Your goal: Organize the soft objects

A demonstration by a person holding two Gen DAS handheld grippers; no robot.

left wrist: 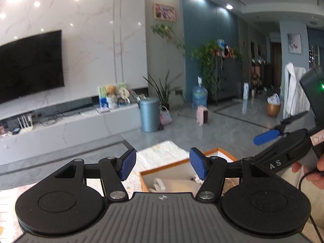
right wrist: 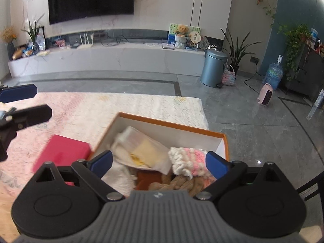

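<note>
An orange-rimmed white box [right wrist: 170,124] stands on the table's pale patterned cloth [right wrist: 101,109]. In it lie a white packet with a yellow patch [right wrist: 141,149], a pink-and-white knitted piece [right wrist: 188,160], a tan knit [right wrist: 182,184] and a fluffy white cloth [right wrist: 119,178]. My right gripper [right wrist: 159,159] hangs open above the box, nothing between its blue pads. My left gripper [left wrist: 162,158] is open and empty too, raised over the box's near-left corner [left wrist: 168,167]. Each gripper shows in the other's view: the right gripper's blue finger [left wrist: 265,136] and the left gripper's fingers [right wrist: 30,113].
A red flat box [right wrist: 62,154] lies on the cloth left of the orange box. Beyond the table are grey floor, a blue bin [right wrist: 213,68], a pink heater [right wrist: 266,97], a water bottle [right wrist: 273,75] and a long TV bench [right wrist: 111,58]. A hand [left wrist: 316,174] holds the right gripper.
</note>
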